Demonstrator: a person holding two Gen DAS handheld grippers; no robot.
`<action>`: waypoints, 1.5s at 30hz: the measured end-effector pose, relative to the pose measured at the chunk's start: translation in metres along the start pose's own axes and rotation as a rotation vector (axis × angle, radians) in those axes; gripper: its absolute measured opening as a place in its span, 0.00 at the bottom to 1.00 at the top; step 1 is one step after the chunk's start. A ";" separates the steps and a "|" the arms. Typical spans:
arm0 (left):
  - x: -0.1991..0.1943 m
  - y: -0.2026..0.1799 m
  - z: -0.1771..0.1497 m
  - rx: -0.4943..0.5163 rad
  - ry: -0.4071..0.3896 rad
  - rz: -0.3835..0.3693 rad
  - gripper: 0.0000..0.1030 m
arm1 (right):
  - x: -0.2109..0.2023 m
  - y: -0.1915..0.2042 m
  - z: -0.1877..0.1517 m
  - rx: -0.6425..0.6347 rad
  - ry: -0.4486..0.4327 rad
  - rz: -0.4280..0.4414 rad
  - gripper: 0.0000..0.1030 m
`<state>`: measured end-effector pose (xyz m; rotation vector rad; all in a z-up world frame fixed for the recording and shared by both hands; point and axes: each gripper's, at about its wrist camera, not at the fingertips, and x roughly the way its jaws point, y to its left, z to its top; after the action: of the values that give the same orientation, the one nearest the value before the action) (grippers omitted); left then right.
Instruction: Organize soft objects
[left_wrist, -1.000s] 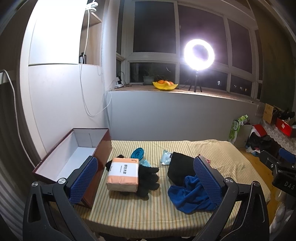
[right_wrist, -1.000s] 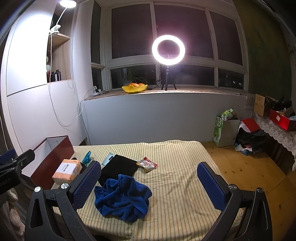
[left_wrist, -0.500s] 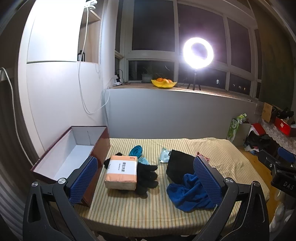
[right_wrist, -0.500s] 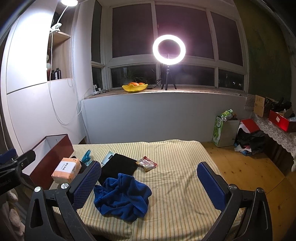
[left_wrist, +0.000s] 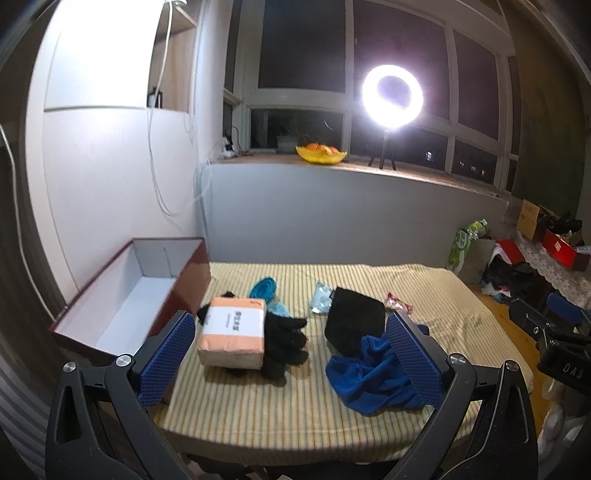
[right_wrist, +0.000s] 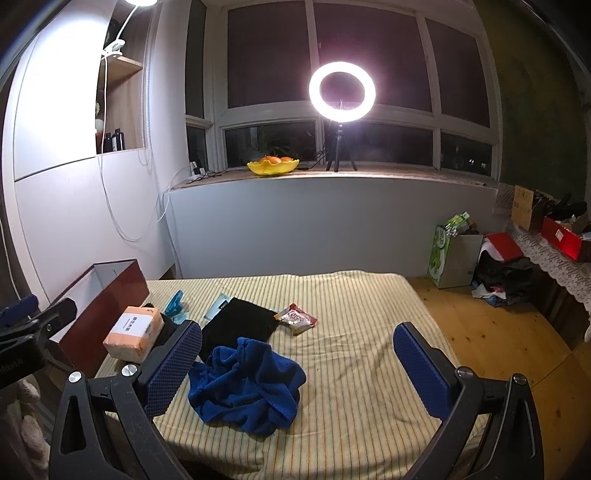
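1. The left gripper (left_wrist: 290, 354) hangs over the near edge of the striped table (left_wrist: 258, 410), its blue pads spread wide with nothing between them.
2. The right gripper (right_wrist: 299, 365) likewise stands spread apart and holds nothing.
3. A crumpled blue towel (right_wrist: 247, 384) lies near the table's near edge, touching a flat black cloth (right_wrist: 240, 325) behind it.
4. A wrapped tissue pack (left_wrist: 234, 332) rests on black gloves (left_wrist: 286, 339) toward the left edge, just beside an open maroon box (left_wrist: 125, 295).
5. A snack packet (right_wrist: 297, 318) lies mid-table.
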<state>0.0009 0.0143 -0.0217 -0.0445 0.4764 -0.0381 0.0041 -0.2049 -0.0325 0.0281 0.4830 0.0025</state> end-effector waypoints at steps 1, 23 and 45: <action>0.003 0.000 -0.001 -0.001 0.014 -0.006 1.00 | 0.001 -0.002 -0.001 0.006 0.006 0.003 0.99; 0.049 -0.012 -0.025 0.012 0.161 -0.045 1.00 | 0.046 -0.046 -0.028 0.119 0.162 0.048 0.99; 0.132 -0.025 -0.068 -0.117 0.489 -0.359 0.99 | 0.129 -0.052 -0.049 0.248 0.432 0.309 0.95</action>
<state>0.0866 -0.0190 -0.1410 -0.2391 0.9547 -0.3798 0.0952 -0.2547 -0.1377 0.3507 0.9048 0.2560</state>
